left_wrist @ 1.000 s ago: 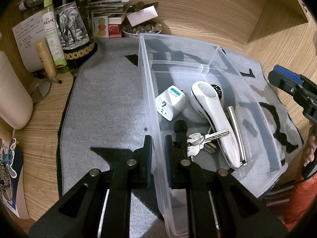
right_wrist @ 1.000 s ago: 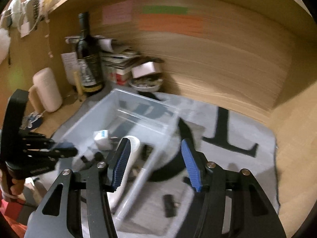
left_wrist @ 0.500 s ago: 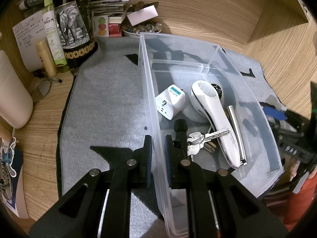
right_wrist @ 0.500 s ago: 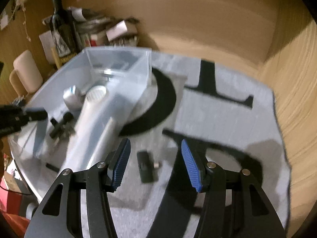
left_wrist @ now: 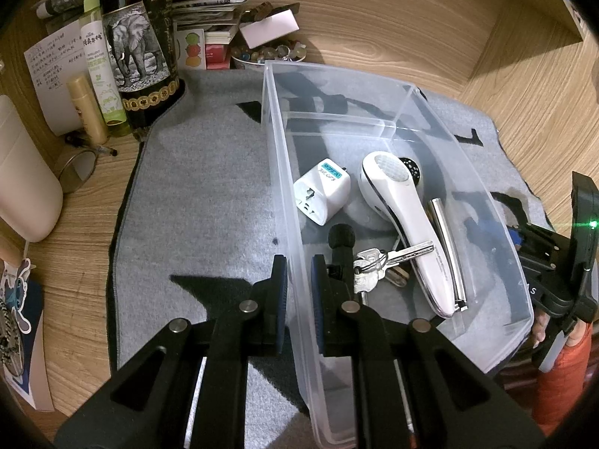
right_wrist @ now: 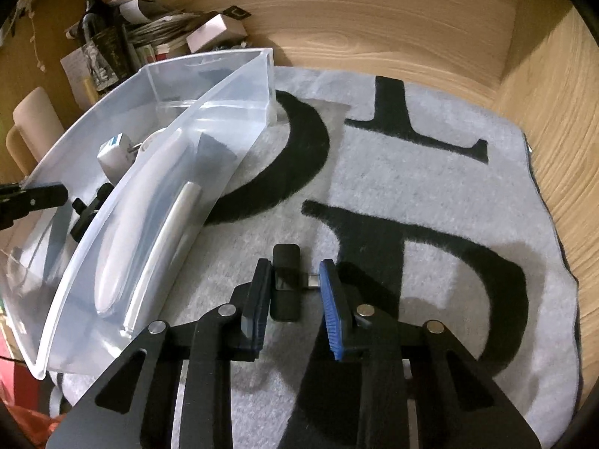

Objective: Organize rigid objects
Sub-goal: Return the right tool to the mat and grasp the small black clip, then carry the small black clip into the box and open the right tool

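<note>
Right claw (right_wrist: pixel 294 292) has just been closing round the small black dongle (right_wrist: pixel 285 287) on the grey mat (right_wrist: pixel 430 187); left pad looks to touch its body, right pad at its metal plug tip, tho contact's hard to confirm. Dongle's long axis runs away from the claw, plug sticking out sideways to the right. Open mat ahead and to the right; clear bin (right_wrist: pixel 209 172) wall close on the left. Left claw (left_wrist: pixel 298 292) is clamped on the bin's (left_wrist: pixel 279 172) near side wall, w/ adapter (left_wrist: pixel 322 191), white handheld device (left_wrist: pixel 404 220) and keys (left_wrist: pixel 378 262) just ahead inside. Bottle (left_wrist: pixel 144 48) w/ elephant label far ahead-left; its text isn't readable.
</note>
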